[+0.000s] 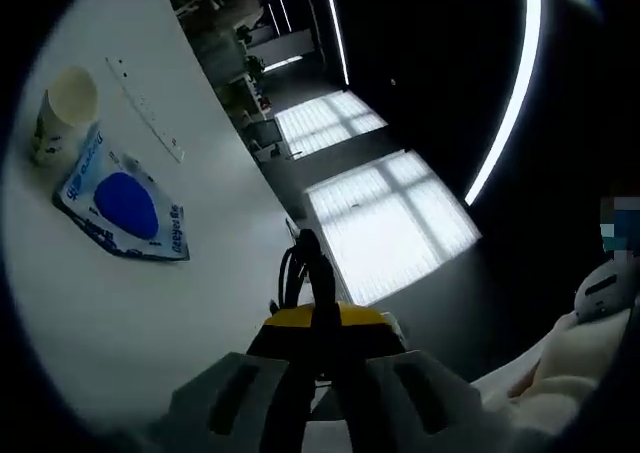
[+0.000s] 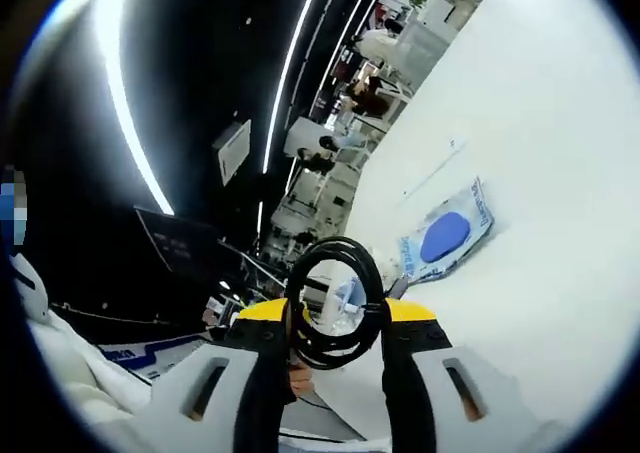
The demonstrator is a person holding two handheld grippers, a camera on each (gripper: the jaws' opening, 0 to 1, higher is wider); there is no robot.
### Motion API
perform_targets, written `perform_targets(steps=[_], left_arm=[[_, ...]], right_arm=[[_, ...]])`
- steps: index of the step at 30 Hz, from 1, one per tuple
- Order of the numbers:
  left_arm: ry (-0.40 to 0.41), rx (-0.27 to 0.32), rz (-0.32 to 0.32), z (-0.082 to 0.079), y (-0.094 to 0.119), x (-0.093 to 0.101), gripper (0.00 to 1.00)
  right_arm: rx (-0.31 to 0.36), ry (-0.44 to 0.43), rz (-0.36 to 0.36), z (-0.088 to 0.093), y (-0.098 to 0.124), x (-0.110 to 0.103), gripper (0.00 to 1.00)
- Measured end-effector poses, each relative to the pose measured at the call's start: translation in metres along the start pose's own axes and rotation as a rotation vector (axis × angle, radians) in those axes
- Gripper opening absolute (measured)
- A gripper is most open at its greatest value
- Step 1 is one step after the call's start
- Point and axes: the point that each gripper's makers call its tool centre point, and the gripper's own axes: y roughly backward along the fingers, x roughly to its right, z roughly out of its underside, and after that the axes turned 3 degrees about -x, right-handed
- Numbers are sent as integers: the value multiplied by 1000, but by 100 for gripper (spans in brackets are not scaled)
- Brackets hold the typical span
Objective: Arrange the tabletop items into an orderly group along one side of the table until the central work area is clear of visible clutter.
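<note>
A black coiled cable (image 1: pixel 303 271) stands edge-on between the jaws of my left gripper (image 1: pixel 311 323), which is shut on it above the table's edge. In the right gripper view a black cable loop (image 2: pixel 371 279) faces the camera, with my right gripper (image 2: pixel 336 341) shut on its lower part. I cannot tell whether these are one coil or two. A paper cup (image 1: pixel 63 113) stands at the far left of the white table (image 1: pixel 130 313). Beside it lies a blue-and-white packet (image 1: pixel 124 205), also seen flat on the table (image 2: pixel 540 273) as a packet (image 2: pixel 446 236).
A thin white strip (image 1: pixel 146 110) lies on the table past the cup, and the strip (image 2: pixel 432 179) lies beyond the packet. A person's white sleeve (image 1: pixel 575 358) is close on the right. Beyond the table edge are dark floor, light strips and distant furniture.
</note>
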Motion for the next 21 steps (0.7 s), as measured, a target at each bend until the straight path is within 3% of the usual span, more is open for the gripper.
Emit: perform_targets(steps=[5, 8, 11, 13, 14, 17, 21], left_arm=[[0, 11, 60, -5, -6, 19, 1], [-23, -1, 62, -5, -9, 24, 1], [-25, -16, 89, -4, -10, 31, 1], [-28, -23, 102, -3, -11, 34, 1], [-42, -34, 98, -1, -12, 34, 1], [-23, -11, 103, -6, -10, 33, 1], [-44, -21, 46, -5, -9, 23, 1]], right_arm=[[-38, -72, 51, 15, -6, 26, 35], [5, -207, -22, 15, -11, 25, 39], [29, -234, -93, 11, -11, 13, 37], [24, -227, -109, 10, -12, 11, 29], [23, -237, -154, 8, -11, 4, 25], [35, -256, -153, 2, -6, 7, 18], [53, -257, -144, -5, 1, 8, 9]])
